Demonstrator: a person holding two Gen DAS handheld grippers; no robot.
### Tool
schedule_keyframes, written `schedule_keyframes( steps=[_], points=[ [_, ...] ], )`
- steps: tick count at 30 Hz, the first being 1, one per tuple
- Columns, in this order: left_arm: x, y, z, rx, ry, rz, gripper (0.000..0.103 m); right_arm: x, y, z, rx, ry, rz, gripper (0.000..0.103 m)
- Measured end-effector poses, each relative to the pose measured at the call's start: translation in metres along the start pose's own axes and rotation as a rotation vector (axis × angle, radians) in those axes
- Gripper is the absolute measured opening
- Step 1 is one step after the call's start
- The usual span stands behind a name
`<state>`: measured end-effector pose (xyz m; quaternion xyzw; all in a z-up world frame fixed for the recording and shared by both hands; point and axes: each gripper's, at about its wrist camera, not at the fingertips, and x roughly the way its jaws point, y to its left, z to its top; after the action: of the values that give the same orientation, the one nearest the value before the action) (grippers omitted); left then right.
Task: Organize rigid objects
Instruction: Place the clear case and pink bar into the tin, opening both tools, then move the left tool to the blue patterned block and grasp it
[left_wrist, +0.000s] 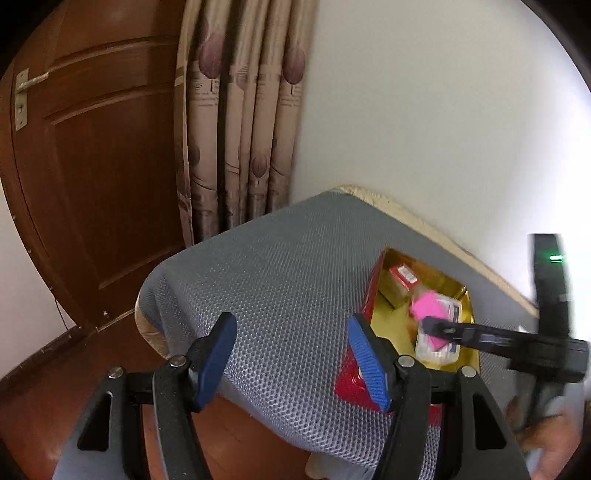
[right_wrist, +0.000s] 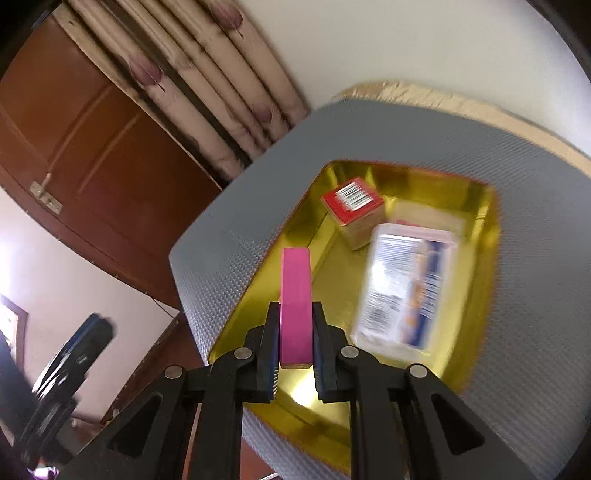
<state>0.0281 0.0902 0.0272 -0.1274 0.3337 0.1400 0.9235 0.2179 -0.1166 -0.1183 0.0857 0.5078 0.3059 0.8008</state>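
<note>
My right gripper (right_wrist: 294, 321) is shut on a pink block (right_wrist: 295, 295), held over the near left part of a gold tin tray (right_wrist: 491, 236) with red outer walls. Inside the tray sit a small red-topped box (right_wrist: 352, 201) and a clear plastic box with a blue label (right_wrist: 410, 284). In the left wrist view the same tray (left_wrist: 467, 306) sits on the grey mesh cushion (left_wrist: 280, 266), and the right gripper (left_wrist: 430, 325) reaches in from the right with the pink block (left_wrist: 428, 308). My left gripper (left_wrist: 291, 354) stands open over the cushion, nothing between its blue fingers (left_wrist: 365, 354).
The cushion (right_wrist: 236, 229) covers a raised surface with a beige edge (left_wrist: 424, 221) against a white wall. A brown wooden door (left_wrist: 96, 166) and patterned curtain (left_wrist: 240, 129) stand behind it. Wooden floor (left_wrist: 33, 406) lies below on the left. A hand (left_wrist: 546, 435) shows at lower right.
</note>
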Motion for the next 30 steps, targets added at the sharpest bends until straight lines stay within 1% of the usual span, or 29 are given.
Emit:
schedule_keyframes(
  steps=[2, 4, 8, 11, 13, 14, 16, 17, 18, 19, 20, 21, 23, 26, 29, 30],
  points=[
    [0.004, 0.001, -0.003, -0.001, -0.002, 0.003, 0.064, 0.018, 0.001, 0.007, 0.014, 0.024, -0.023, 0.014],
    [0.013, -0.001, -0.005, 0.022, 0.026, 0.007, 0.064, 0.028, -0.002, 0.010, 0.032, 0.038, -0.025, 0.014],
    [0.024, -0.008, -0.009, 0.047, 0.062, 0.005, 0.064, 0.042, -0.003, 0.019, 0.040, 0.048, -0.060, 0.015],
    [0.031, -0.013, -0.012, 0.087, 0.075, 0.027, 0.065, 0.041, -0.002, 0.024, 0.039, 0.019, -0.081, 0.016],
    [0.032, -0.016, -0.014, 0.110, 0.075, 0.037, 0.064, 0.034, -0.004, 0.024, 0.063, -0.002, -0.053, 0.020],
    [0.031, -0.018, -0.015, 0.117, 0.069, 0.035, 0.064, 0.027, -0.007, 0.023, 0.081, -0.025, -0.032, 0.022],
    [0.028, -0.021, -0.016, 0.128, 0.057, 0.021, 0.065, 0.006, -0.010, 0.016, 0.091, -0.087, -0.001, 0.022],
    [0.026, -0.023, -0.017, 0.133, 0.053, 0.012, 0.064, -0.009, -0.010, 0.008, 0.083, -0.128, 0.004, 0.024],
    [0.024, -0.026, -0.018, 0.141, 0.049, -0.006, 0.064, -0.020, -0.011, 0.001, 0.075, -0.157, 0.002, 0.027],
    [0.022, -0.028, -0.018, 0.150, 0.046, -0.023, 0.064, -0.042, -0.016, -0.016, 0.057, -0.201, -0.013, 0.030],
    [0.019, -0.033, -0.020, 0.168, 0.043, -0.046, 0.064, -0.058, -0.021, -0.031, 0.045, -0.230, -0.030, 0.038],
    [0.017, -0.038, -0.022, 0.191, 0.045, -0.060, 0.064, -0.070, -0.027, -0.044, 0.039, -0.252, -0.055, 0.045],
    [0.013, -0.052, -0.028, 0.251, 0.058, -0.081, 0.064, -0.105, -0.052, -0.082, 0.046, -0.292, -0.143, 0.050],
    [0.007, -0.075, -0.040, 0.332, 0.063, -0.097, 0.065, -0.144, -0.099, -0.128, 0.116, -0.294, -0.258, 0.050],
    [0.002, -0.102, -0.055, 0.425, 0.081, -0.132, 0.064, -0.189, -0.158, -0.175, 0.216, -0.292, -0.394, 0.048],
    [-0.003, -0.115, -0.062, 0.465, 0.082, -0.156, 0.064, -0.202, -0.176, -0.188, 0.250, -0.293, -0.434, 0.047]
  ],
)
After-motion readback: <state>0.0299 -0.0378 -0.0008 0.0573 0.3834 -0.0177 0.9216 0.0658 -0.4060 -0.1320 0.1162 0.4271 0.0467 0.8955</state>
